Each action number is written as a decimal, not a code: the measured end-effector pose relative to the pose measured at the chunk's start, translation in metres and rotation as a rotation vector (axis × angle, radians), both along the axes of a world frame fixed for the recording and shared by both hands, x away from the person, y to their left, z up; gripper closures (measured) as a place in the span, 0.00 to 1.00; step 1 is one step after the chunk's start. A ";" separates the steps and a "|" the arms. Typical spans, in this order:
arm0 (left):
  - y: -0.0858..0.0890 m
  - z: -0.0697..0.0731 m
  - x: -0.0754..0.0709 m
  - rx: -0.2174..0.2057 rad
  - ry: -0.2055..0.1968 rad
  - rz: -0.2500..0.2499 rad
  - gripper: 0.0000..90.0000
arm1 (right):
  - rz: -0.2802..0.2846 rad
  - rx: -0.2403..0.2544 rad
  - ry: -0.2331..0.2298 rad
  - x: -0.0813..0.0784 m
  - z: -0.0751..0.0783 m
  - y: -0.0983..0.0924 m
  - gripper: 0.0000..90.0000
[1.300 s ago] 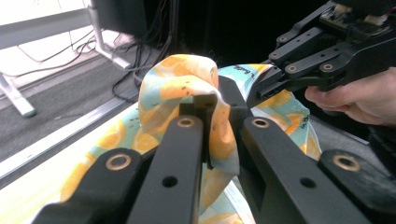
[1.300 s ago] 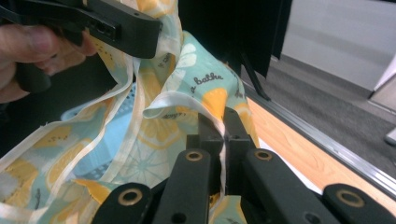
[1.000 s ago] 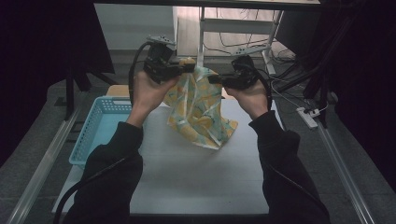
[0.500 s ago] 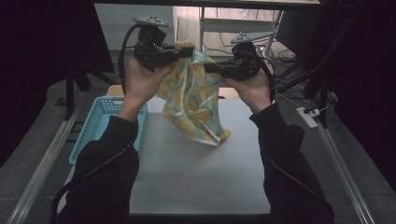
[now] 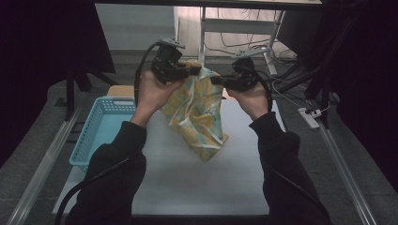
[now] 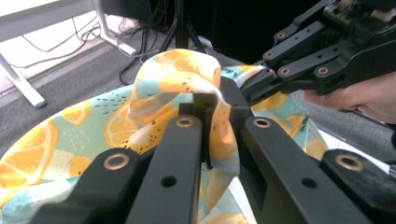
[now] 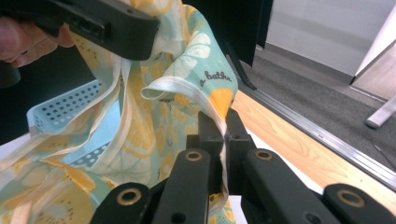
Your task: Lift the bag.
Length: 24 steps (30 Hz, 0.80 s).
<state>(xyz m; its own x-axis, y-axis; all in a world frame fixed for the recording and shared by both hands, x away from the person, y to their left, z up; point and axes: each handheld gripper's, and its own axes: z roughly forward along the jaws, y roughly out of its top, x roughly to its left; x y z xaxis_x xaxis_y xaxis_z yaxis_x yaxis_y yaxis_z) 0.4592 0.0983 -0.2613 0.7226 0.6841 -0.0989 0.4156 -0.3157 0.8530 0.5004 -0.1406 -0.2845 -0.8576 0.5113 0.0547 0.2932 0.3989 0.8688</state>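
A cloth [image 5: 197, 112] printed with orange and lemon slices on pale teal hangs above the white table [image 5: 187, 183], its lower corner near the tabletop. My left gripper [image 5: 190, 71] is shut on the cloth's top edge at the left; in the left gripper view the fabric [image 6: 177, 88] bunches over the closed jaws. My right gripper [image 5: 217, 80] is shut on the top edge at the right, with the white hem [image 7: 187, 91] pinched between its jaws. The two grippers face each other, a short way apart, at about chest height.
A light blue perforated basket [image 5: 98, 131] stands at the table's left edge. A wooden strip [image 7: 299, 154] runs along the table's far side. A white desk frame [image 5: 225, 28] and cables stand beyond. A power strip [image 5: 310, 118] lies on the floor at the right.
Both hands rose with the cloth half a second ago and have come back down slightly. The cloth hangs a little lower and more to the right. Both grips held.
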 end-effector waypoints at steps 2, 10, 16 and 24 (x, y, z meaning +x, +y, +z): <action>-0.001 -0.004 0.002 0.006 0.000 0.000 0.97 | -0.004 -0.003 0.006 0.001 -0.004 -0.001 1.00; -0.002 -0.010 0.004 0.002 0.015 -0.023 0.66 | -0.020 -0.002 -0.003 0.002 -0.007 -0.006 0.84; 0.004 -0.015 0.001 0.018 0.022 -0.037 0.43 | -0.032 0.002 0.009 0.002 -0.013 -0.010 0.66; 0.017 -0.021 -0.008 0.044 0.020 -0.075 0.24 | -0.039 0.017 0.023 0.001 -0.021 -0.016 0.51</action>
<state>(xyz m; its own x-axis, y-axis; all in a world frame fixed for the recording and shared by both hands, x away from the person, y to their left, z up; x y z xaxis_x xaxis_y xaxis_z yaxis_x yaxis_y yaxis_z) 0.4514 0.1154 -0.2820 0.7704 0.6319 -0.0849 0.4059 -0.3834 0.8296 0.5011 -0.1571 -0.3051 -0.8354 0.5434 0.0828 0.3281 0.3721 0.8683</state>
